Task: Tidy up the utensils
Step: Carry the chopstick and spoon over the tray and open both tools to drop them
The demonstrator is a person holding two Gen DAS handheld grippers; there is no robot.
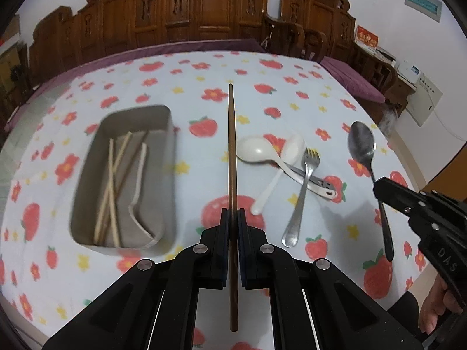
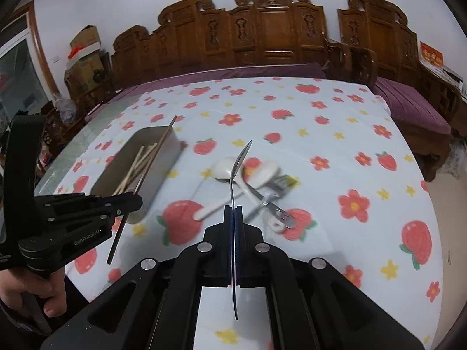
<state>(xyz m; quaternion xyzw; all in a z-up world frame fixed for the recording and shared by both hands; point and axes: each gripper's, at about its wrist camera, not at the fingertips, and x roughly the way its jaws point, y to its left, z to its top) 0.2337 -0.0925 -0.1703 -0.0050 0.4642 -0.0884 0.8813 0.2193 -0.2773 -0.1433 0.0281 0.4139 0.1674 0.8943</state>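
My left gripper (image 1: 233,213) is shut on a dark brown chopstick (image 1: 232,151) and holds it above the table, right of the grey box (image 1: 172,157). The box holds several pale chopsticks (image 1: 112,180). My right gripper (image 2: 233,210) is shut on a metal spoon (image 2: 238,166), held edge-on above the table; the spoon (image 1: 363,145) also shows at the right of the left wrist view. On the cloth between them lie two white spoons (image 1: 256,150), a metal fork (image 1: 305,186) and another metal utensil (image 1: 315,181), crossed in a pile.
The table has a strawberry-and-flower cloth (image 1: 292,93). Carved wooden chairs (image 1: 204,11) stand along the far edge. A purple cushioned bench (image 2: 408,108) is at the right. Boxes (image 2: 84,49) are stacked at the far left.
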